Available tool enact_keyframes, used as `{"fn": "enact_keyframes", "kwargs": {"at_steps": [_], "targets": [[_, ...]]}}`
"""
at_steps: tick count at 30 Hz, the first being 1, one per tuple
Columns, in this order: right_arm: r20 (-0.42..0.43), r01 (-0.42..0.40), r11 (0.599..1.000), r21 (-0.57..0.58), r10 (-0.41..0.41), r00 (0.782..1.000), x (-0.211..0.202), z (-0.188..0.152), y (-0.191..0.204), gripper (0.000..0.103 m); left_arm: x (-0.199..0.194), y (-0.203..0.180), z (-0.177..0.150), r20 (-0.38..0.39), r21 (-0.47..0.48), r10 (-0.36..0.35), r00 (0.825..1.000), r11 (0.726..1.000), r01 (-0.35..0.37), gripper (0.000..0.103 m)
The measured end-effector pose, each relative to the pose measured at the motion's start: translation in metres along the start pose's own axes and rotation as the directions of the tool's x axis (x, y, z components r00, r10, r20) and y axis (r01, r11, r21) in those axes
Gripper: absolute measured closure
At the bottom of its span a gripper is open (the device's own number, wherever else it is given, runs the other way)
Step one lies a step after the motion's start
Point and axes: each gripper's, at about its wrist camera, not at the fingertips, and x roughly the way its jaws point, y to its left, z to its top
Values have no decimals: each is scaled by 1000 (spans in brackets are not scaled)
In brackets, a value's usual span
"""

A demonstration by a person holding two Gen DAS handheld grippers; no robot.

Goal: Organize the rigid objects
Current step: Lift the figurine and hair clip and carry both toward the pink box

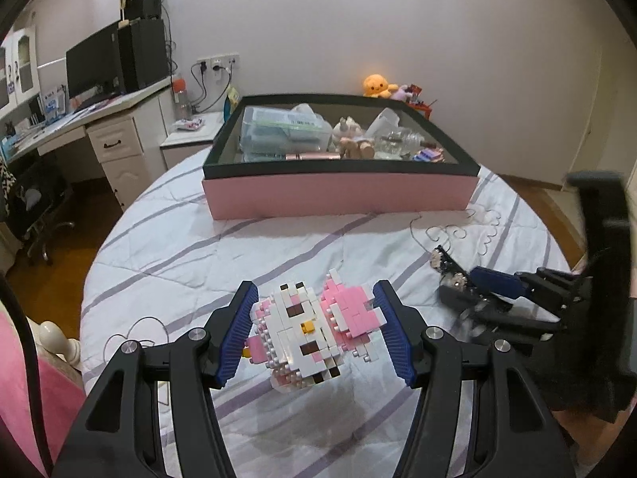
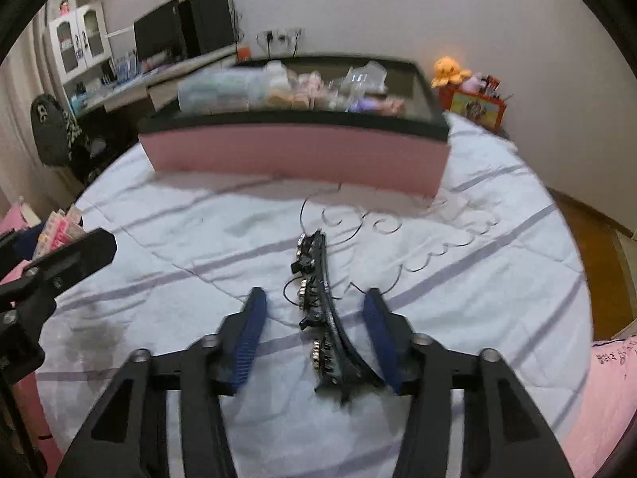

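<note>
from my left wrist view, the left gripper (image 1: 314, 330) pinched the pink and white brick figure (image 1: 314, 330) between its fingers (image 1: 239, 330), lifted above the striped bed cover (image 1: 199, 255). the figure lay on its side, its long axis running across from one pad to the other. ahead stood the pink box (image 1: 338, 195), open, crowded with a clear plastic case, a small plush and jars. to the right the right gripper (image 1: 477, 298) hung over a black strip (image 1: 446, 263).

from my right wrist view, the right gripper (image 2: 314, 330) had its fingers (image 2: 251, 334) spread, not pressing the black strip (image 2: 318, 310) lying between them. its long axis pointed away toward the pink box (image 2: 294, 155); its contents were blurred.
</note>
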Motion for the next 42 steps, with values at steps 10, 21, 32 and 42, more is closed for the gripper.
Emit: {"fn": "enact_keyframes", "kwargs": {"at_steps": [10, 21, 32, 42], "targets": [[234, -77, 996, 33, 67, 970, -81, -6, 5, 84, -49, -3, 8, 116, -16, -28, 993, 999, 30, 42], [524, 13, 999, -52, 17, 851, -222, -11, 57, 84, -190, -21, 12, 439, 34, -15, 898, 999, 0, 42], [626, 54, 996, -65, -1, 780, -272, -18, 75, 84, -242, -29, 7, 569, 33, 44, 821, 997, -76, 42], [636, 62, 996, -61, -9, 772, -270, -9, 78, 84, -227, -32, 23, 583, 36, 64, 810, 994, -104, 42]]}}
